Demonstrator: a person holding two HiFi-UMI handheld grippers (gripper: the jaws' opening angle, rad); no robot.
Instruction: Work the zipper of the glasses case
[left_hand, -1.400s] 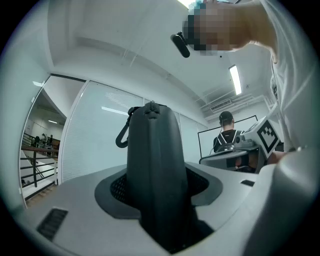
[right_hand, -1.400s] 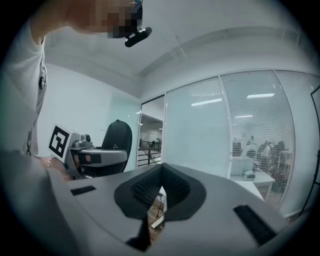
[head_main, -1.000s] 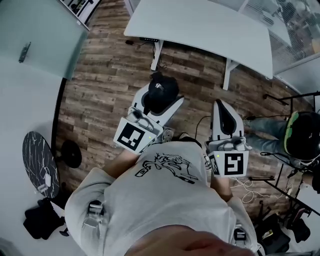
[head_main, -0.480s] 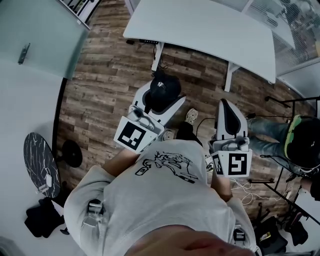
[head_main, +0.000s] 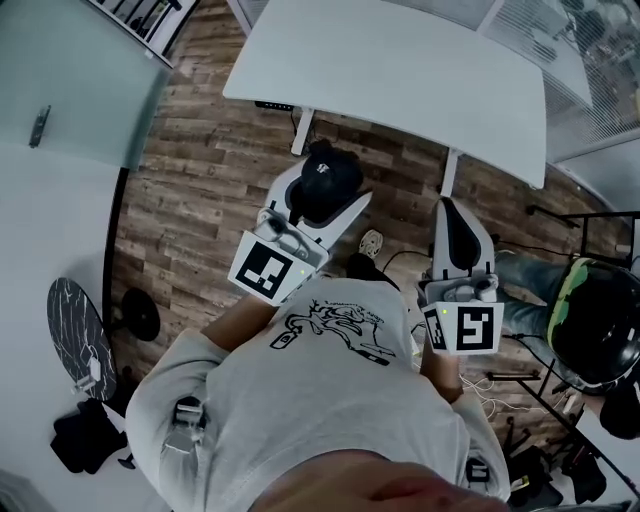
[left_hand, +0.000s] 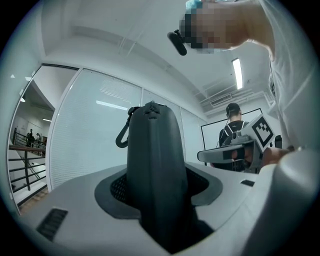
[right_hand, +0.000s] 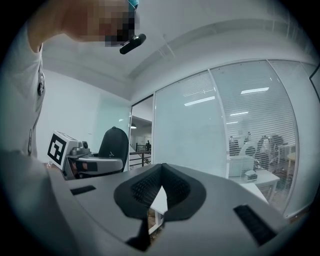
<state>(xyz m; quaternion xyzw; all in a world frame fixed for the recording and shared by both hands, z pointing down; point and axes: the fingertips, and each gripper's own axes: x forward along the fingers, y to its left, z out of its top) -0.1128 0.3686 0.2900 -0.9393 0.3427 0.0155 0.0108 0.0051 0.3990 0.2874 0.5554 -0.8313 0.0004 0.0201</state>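
Black glasses case (left_hand: 152, 170) sits clamped in left gripper (head_main: 318, 202).

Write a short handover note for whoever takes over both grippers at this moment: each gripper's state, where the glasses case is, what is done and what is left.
Left gripper: shut on the black glasses case, which stands upright between its pads, with a clip loop near its top.
Right gripper: shut, nothing in it.
Both are held in the air over the wood floor, short of the white table.
Done: the case is in hand.
Left: the case looks closed, so the zipper probably needs working with the right gripper. The zipper pull cannot be made out.
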